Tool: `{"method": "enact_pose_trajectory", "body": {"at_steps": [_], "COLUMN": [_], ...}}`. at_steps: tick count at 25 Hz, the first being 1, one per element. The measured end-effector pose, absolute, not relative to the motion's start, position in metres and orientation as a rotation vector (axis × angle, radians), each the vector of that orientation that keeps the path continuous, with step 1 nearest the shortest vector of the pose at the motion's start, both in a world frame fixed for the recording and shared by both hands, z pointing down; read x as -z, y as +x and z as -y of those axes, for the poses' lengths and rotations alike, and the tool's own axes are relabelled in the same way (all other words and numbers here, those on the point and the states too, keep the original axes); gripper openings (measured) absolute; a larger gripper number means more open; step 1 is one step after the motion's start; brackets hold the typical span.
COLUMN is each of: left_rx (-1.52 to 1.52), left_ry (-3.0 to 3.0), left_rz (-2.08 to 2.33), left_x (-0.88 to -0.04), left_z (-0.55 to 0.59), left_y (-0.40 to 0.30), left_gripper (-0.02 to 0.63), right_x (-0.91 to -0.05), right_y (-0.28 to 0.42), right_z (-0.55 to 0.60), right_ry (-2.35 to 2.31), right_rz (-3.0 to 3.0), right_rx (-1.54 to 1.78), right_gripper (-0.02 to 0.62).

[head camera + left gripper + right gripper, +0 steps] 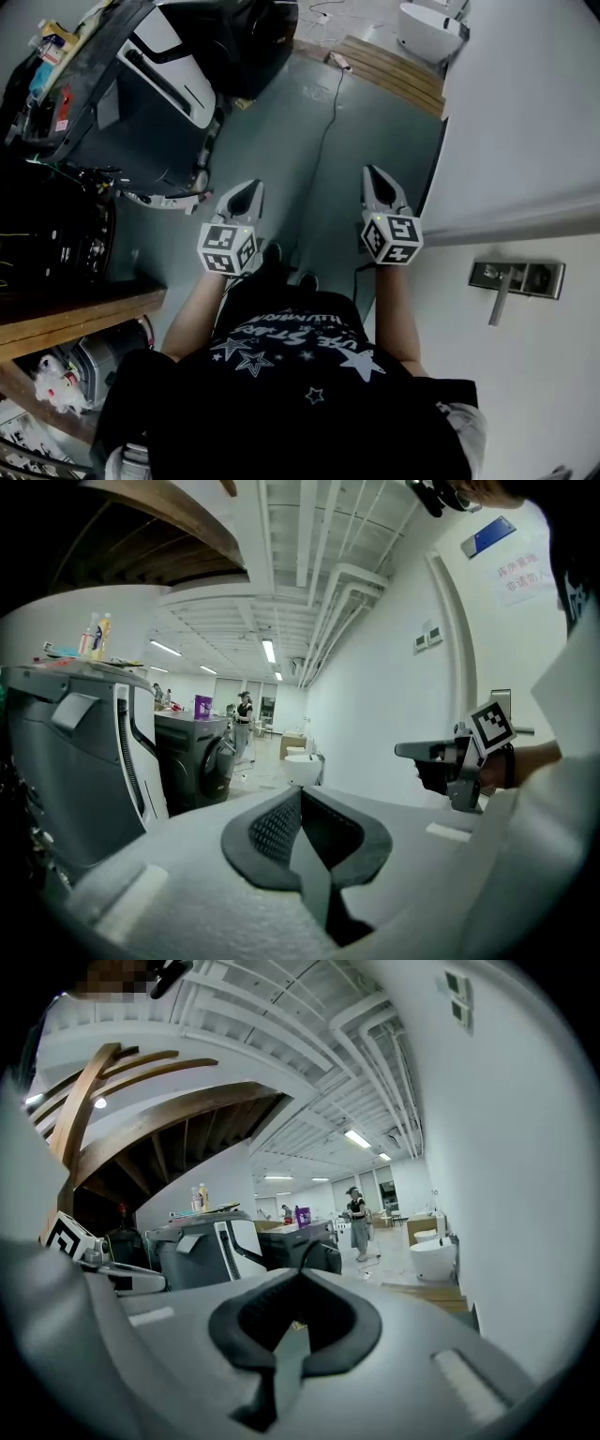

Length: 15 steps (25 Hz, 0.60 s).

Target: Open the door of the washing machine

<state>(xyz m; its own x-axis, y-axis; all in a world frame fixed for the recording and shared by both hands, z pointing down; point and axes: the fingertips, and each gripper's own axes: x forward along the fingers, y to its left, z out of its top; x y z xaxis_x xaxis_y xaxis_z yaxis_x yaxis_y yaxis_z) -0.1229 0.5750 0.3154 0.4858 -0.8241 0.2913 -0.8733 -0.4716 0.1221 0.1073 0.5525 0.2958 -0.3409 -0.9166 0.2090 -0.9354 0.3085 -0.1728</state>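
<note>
The left tool [242, 199] and the right tool [379, 184] are held side by side over the grey floor [300, 122], each with its jaws together and nothing between them. The dark washer [199, 758] with its round front door stands far off on the left, beyond a nearer grey machine [66, 761]. A white wall [525, 112] runs along the right.

A large indoor appliance test hall or lab. White walls rise to exposed ceiling pipes [328, 583] and strip lights [269, 651]. A dark front-loading washing machine [192, 761] and a grey appliance [141, 131] stand on the grey floor [281, 122]. Also there are a trailing cable [323, 141], a wooden platform [394, 67] and a white bathroom fixture [433, 1258].
</note>
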Motion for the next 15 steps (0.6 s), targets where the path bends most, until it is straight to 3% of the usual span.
{"method": "enact_pose_trajectory", "body": {"at_steps": [9, 12, 15], "left_rx": [-0.278, -0.304, -0.309], "left_ry": [2.439, 2.453, 2.455], "left_rz": [1.496, 1.485, 1.481], "left_x": [-0.314, -0.316, -0.32], "left_z": [-0.591, -0.586, -0.57], "left_y": [-0.115, -0.113, -0.11], "left_gripper": [0.011, 0.011, 0.011], "right_x": [-0.322, -0.321, -0.318], "right_y": [0.129, 0.126, 0.131], "right_z": [-0.565, -0.559, -0.547], "right_ry": [1.765, 1.743, 1.737], "right_rz": [2.472, 2.494, 2.493], "right_rx": [-0.574, -0.591, -0.553], "right_gripper": [0.005, 0.158, 0.218]}}
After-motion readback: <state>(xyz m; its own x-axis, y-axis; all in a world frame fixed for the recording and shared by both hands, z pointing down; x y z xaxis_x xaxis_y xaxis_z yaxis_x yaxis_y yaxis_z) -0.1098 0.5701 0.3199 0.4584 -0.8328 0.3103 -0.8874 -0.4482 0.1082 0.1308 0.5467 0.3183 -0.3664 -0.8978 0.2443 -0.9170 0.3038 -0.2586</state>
